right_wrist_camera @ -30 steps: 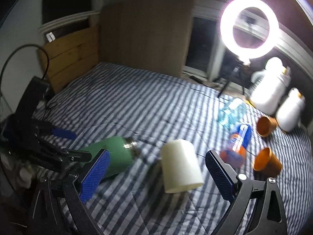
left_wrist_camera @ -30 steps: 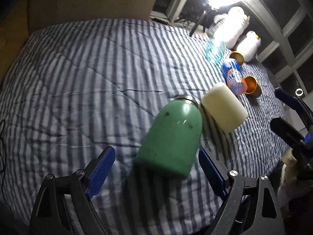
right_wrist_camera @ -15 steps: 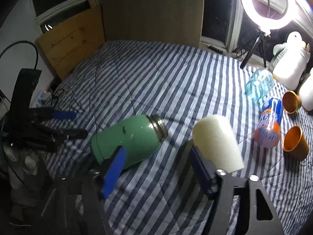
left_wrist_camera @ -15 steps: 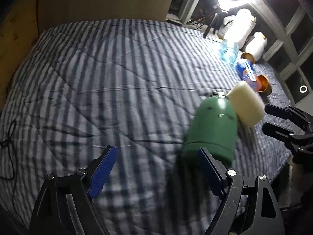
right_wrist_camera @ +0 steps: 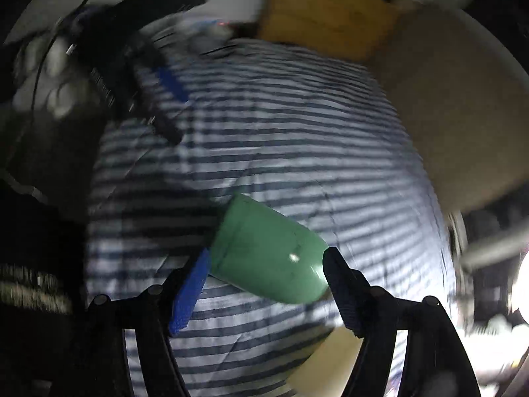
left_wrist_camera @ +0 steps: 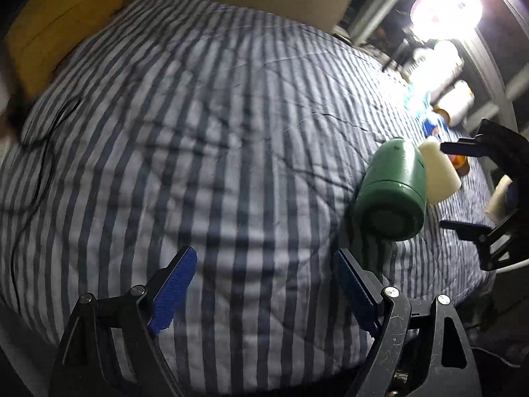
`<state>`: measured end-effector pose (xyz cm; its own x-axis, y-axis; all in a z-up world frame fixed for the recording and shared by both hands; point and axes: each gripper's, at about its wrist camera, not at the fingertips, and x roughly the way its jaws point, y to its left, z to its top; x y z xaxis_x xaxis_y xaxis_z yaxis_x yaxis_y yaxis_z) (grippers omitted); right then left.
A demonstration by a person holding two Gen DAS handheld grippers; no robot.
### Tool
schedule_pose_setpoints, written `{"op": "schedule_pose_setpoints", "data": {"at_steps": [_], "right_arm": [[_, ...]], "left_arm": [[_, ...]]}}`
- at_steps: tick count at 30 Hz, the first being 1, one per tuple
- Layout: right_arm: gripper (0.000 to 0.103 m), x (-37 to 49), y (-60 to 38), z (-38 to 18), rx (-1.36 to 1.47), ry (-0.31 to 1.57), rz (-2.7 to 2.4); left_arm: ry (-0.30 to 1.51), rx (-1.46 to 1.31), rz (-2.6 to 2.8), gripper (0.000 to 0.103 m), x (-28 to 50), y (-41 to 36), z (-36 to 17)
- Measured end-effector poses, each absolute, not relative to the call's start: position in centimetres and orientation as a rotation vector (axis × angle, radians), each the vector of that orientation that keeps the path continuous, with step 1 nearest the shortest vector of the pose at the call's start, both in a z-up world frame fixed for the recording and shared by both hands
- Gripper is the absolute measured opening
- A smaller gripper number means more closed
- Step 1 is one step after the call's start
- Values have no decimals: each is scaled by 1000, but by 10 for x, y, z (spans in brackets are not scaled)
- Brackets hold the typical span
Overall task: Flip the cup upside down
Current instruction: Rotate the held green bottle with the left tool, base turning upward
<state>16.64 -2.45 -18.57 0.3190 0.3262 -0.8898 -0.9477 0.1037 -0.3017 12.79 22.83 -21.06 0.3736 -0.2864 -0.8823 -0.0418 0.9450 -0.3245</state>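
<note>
Blurring right view, cream cup [right_wrist_camera: 327, 360] half-hidden

Striped bedspread [left_wrist_camera: 198, 132], wooden headboard [left_wrist_camera: 66, 26], ring light [left_wrist_camera: 446, 10] (glaring)

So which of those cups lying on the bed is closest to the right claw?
The green cup, lying on its side between the open right claw fingers. The cream cup sits lower, beneath the claw.

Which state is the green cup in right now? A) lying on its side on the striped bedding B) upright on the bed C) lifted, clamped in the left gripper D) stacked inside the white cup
A: the green cup lies on its side on the striped bedding, base toward the open, empty left gripper.
</note>
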Motion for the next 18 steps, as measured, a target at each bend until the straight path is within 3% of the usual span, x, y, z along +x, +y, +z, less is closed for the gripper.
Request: {"op": "schedule_pose_setpoints", "data": {"at_steps": [6,11,18], "right_arm": [[68,159,-10,-210,-1307,743,1284],[77,158,-2,-221,-1439,698,1396],[76,150,13,-246,-1560,639,1443]], "left_arm": [[1177,-446,-32,87,95,258,-215],[1157,-520,95,87,63,275,-210],[1161,-588,166,86,39,283,-214]]}}
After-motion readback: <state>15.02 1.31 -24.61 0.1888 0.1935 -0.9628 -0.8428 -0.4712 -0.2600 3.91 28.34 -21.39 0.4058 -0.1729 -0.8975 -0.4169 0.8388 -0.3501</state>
